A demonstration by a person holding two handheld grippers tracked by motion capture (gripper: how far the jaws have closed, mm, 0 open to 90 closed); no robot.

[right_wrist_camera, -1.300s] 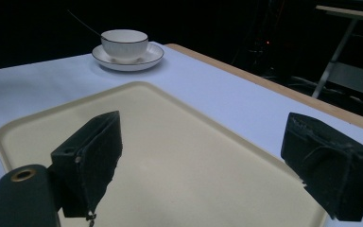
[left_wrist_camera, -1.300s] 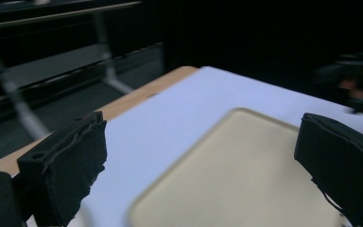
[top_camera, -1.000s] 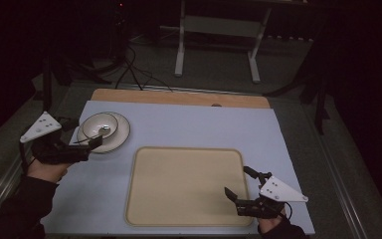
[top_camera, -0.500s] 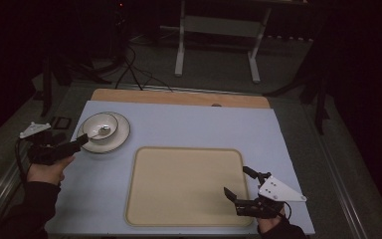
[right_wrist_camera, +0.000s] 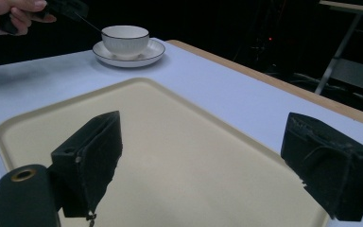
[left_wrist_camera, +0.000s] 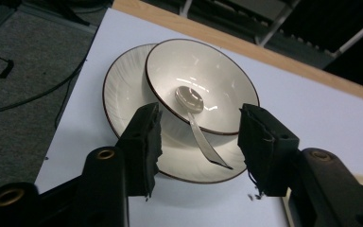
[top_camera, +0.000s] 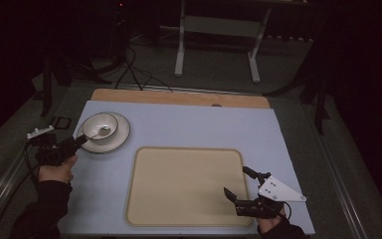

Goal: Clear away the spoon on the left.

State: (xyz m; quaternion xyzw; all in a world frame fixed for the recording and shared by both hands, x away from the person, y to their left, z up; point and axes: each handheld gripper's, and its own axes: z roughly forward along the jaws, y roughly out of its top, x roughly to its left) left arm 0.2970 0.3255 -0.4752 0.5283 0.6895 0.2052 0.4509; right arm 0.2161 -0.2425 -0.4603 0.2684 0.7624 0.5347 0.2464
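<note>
A white bowl (top_camera: 99,123) with a dark rim stands on a white saucer plate (top_camera: 119,137) at the table's left rear. A metal spoon (top_camera: 103,131) lies in the bowl, its handle pointing towards my left gripper (top_camera: 79,141), which is open at the plate's left edge. In the left gripper view the spoon (left_wrist_camera: 189,97) rests in the bowl (left_wrist_camera: 217,75) on the plate (left_wrist_camera: 123,90). Its handle end lies between the jaws of the left gripper (left_wrist_camera: 201,137), untouched. My right gripper (top_camera: 237,181) stands open over the near right corner of the beige tray (top_camera: 184,184), holding nothing.
The tray (right_wrist_camera: 170,142) lies bare on the pale blue table cover (top_camera: 199,127). A wooden strip (top_camera: 179,97) runs along the far edge. Beyond it are a stand's legs (top_camera: 181,50) and cables on the floor. In the right gripper view the bowl (right_wrist_camera: 125,38) is at the far end.
My left gripper has dropped, rolled over and drawn back to the left, from above the plate to its left edge, and now points at the spoon handle. The right gripper has hardly moved.
</note>
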